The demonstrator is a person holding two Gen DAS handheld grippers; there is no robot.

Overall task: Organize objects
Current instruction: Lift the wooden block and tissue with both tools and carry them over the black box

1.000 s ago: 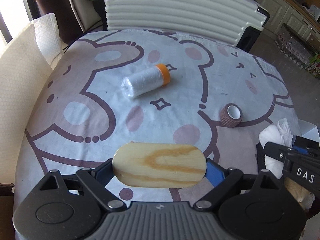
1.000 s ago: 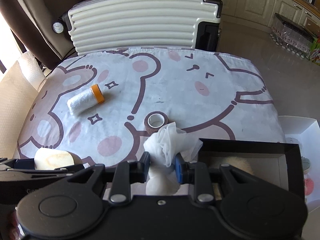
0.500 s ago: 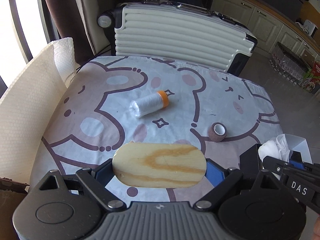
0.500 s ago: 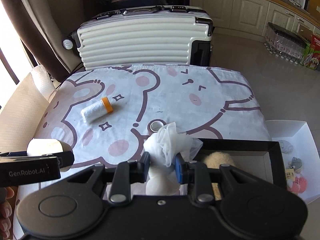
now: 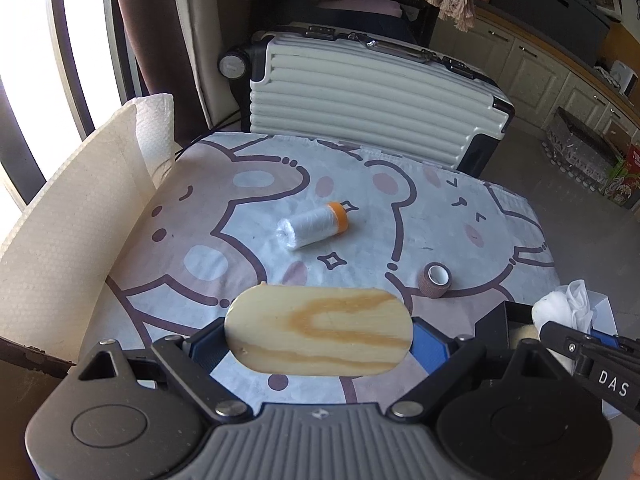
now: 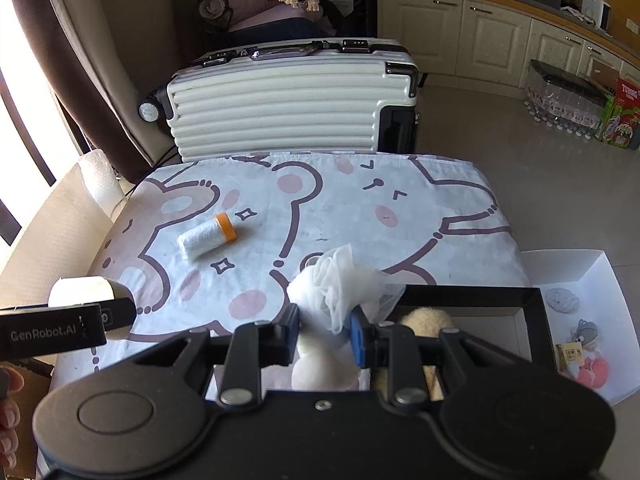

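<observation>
My left gripper (image 5: 318,334) is shut on an oval wooden block (image 5: 318,330), held above the near edge of the bear-print tablecloth (image 5: 440,216). My right gripper (image 6: 325,330) is shut on a white plastic-wrapped bundle (image 6: 340,284), held beside the left edge of a black box (image 6: 532,320). A white roll with an orange cap (image 5: 312,226) lies mid-table; it also shows in the right wrist view (image 6: 206,238). A brown tape roll (image 5: 436,279) lies to its right.
A white ribbed suitcase (image 6: 288,100) stands behind the table. A white box (image 6: 588,320) with small items sits right of the black box, which holds a beige fluffy thing (image 6: 424,316). Bubble-wrap sheets (image 5: 72,216) stand at the table's left side.
Both grippers have risen and pulled back from the table, still holding their objects. The objects on the cloth have not moved.
</observation>
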